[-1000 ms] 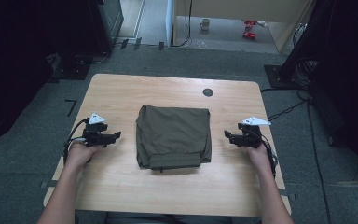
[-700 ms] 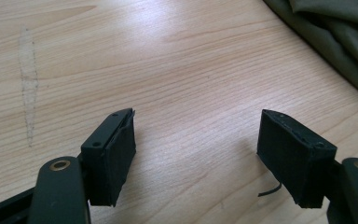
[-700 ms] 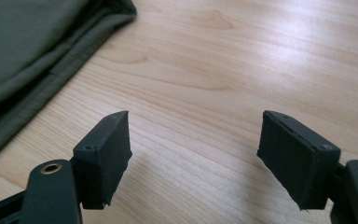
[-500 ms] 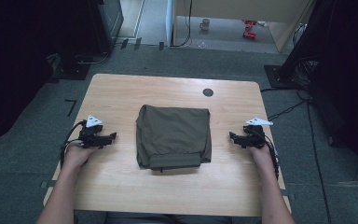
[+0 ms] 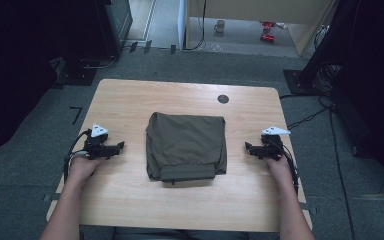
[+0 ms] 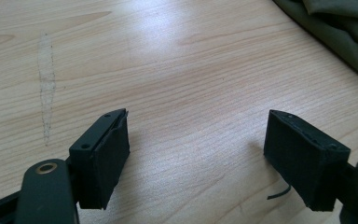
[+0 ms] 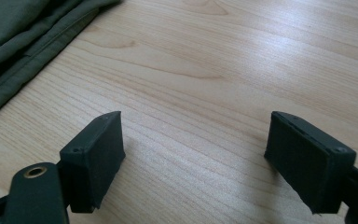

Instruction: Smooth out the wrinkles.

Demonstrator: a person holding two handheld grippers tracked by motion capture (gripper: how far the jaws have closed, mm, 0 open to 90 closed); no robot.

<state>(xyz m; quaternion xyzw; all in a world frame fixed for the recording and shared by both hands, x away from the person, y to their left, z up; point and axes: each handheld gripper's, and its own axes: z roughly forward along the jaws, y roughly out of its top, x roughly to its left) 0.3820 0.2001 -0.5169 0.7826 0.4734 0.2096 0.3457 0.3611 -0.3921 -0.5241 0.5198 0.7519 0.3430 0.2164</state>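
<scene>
The folded olive cloth [image 5: 186,146] lies at the centre of the high view, flat on the wooden surface [image 5: 130,100]. Left of it, apart from its edge, the left tongs [image 5: 121,145] rest low over the wood; their jaws have just been opening and stand wide with nothing between them. At the right, the right tongs [image 5: 248,147] point at the cloth, also spread and empty. A dark round hole [image 5: 223,99] sits above the cloth.

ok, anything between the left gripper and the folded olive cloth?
Nothing: bare wood of the table separates the left gripper from the olive cloth, clearest in the high view.
</scene>
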